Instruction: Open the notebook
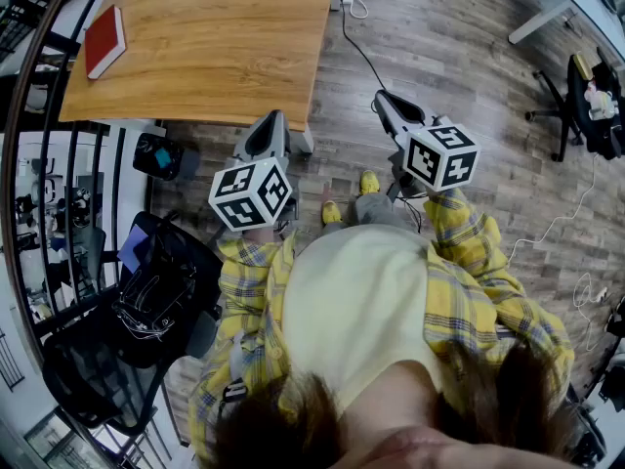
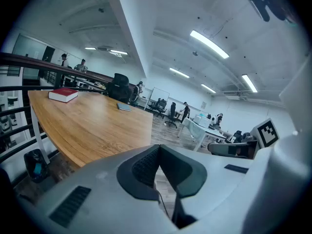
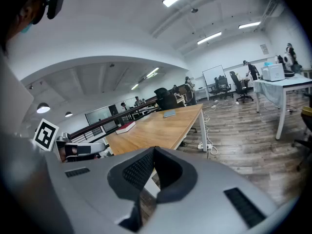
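A wooden table (image 1: 215,37) is seen ahead of the person, and the two grippers are held short of its near edge, above the plank floor (image 1: 469,57). The left gripper (image 1: 274,123) and the right gripper (image 1: 387,104) are both shown with jaws pressed together and nothing between them. A red book (image 1: 104,41) is laid near the table's left edge, and a thin blue notebook (image 2: 124,107) is laid closed farther along the top, both well apart from the grippers.
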